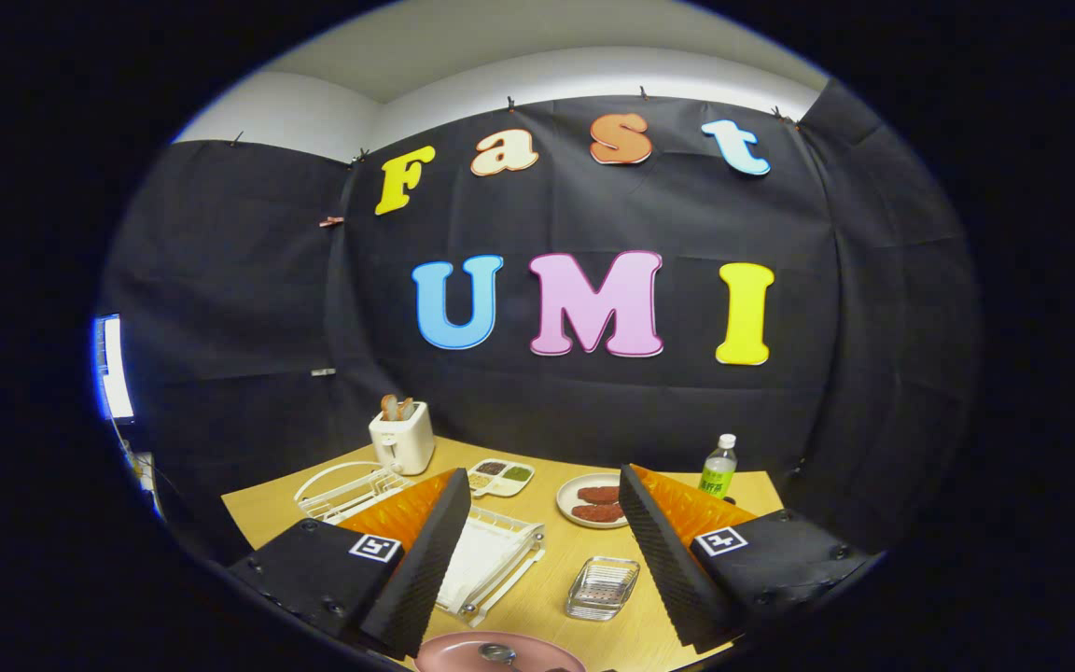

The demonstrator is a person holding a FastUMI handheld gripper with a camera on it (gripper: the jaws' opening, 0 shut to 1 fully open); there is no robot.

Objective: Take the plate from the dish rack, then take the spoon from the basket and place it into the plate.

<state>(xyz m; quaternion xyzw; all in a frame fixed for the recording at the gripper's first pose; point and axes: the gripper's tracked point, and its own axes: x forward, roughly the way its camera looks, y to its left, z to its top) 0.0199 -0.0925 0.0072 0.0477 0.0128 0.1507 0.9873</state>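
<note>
A pink plate [463,653] lies flat on the wooden table, low between the bases of my two fingers. On it rests the shiny bowl of a metal spoon [497,652]; its handle is cut off from sight. The white dish rack [491,560] stands just beyond the plate, partly behind my left finger. A small clear basket [603,588] sits to the right of the rack, between the fingers, and looks bare inside. My gripper [542,481] is raised above the table and open wide, holding nothing.
Farther back on the table are a white toaster [402,437] with bread in it, a white wire holder [342,490], a divided seasoning tray [500,478], a white plate with meat patties [593,502] and a green-labelled bottle [718,467]. The black cloth wall closes off the back.
</note>
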